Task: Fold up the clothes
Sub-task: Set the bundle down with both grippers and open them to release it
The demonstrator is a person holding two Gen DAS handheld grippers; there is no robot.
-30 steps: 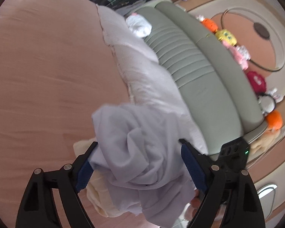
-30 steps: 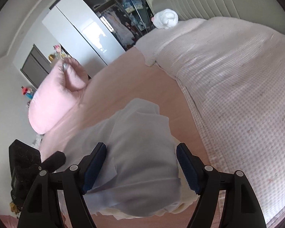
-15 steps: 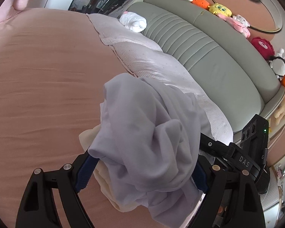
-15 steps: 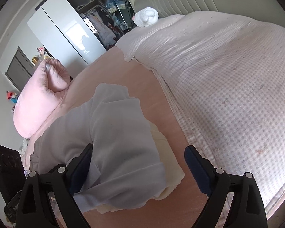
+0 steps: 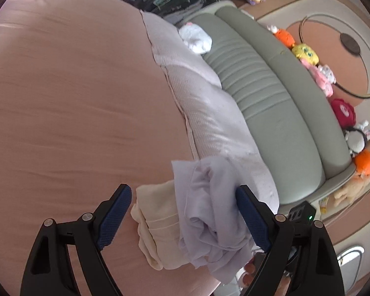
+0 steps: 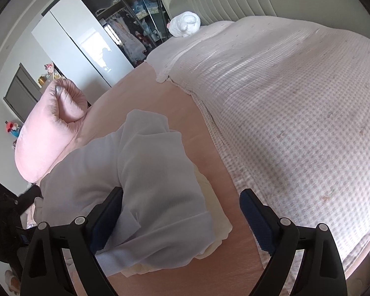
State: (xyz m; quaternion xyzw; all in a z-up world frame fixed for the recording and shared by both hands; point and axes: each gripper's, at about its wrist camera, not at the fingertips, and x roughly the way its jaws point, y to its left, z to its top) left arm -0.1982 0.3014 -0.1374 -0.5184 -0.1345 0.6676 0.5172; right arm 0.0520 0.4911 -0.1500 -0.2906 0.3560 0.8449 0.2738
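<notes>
Honestly, both my jaws stood wide apart at this pt. L gripper framed the pile w/o clamping anything; R gripper likewise, its left pad tucked against or under the pale lavender garment, though I couldn't tell if it truly touched.

Where the clothes were: lavender piece lay bunched and rumpled on top of a cream garment, both near the edge of the peach bed sheet, just beside the white waffle blanket. Cream one looked roughly flat w/ banded hems; lavender one didn't look neatly squared, more a heap draped over it.

Risks, as I judged them:
- Pile sat close to the bed edge, so a careless tug could've dragged it off.
- Grabbing the lavender cloth in a thick bunch would've caught several layers, maybe the cream piece too, and wrecked whatever fold it had.
- Thin, slippery-looking fabric could've slid out of a shallow pinch.
- Two grippers so near each other might've knocked together.

Hard to make out: the lavender piece's shape (sleeves? collar?) was lost in the folds. Cream garment mostly covered, so its extent was unclear. In the L view the pile's near end was hidden behind my own right finger, w/ fingertips of a hand peeking below. R view's lower left was dark clutter I couldn't identify. A pink pillow sat well apart.
</notes>
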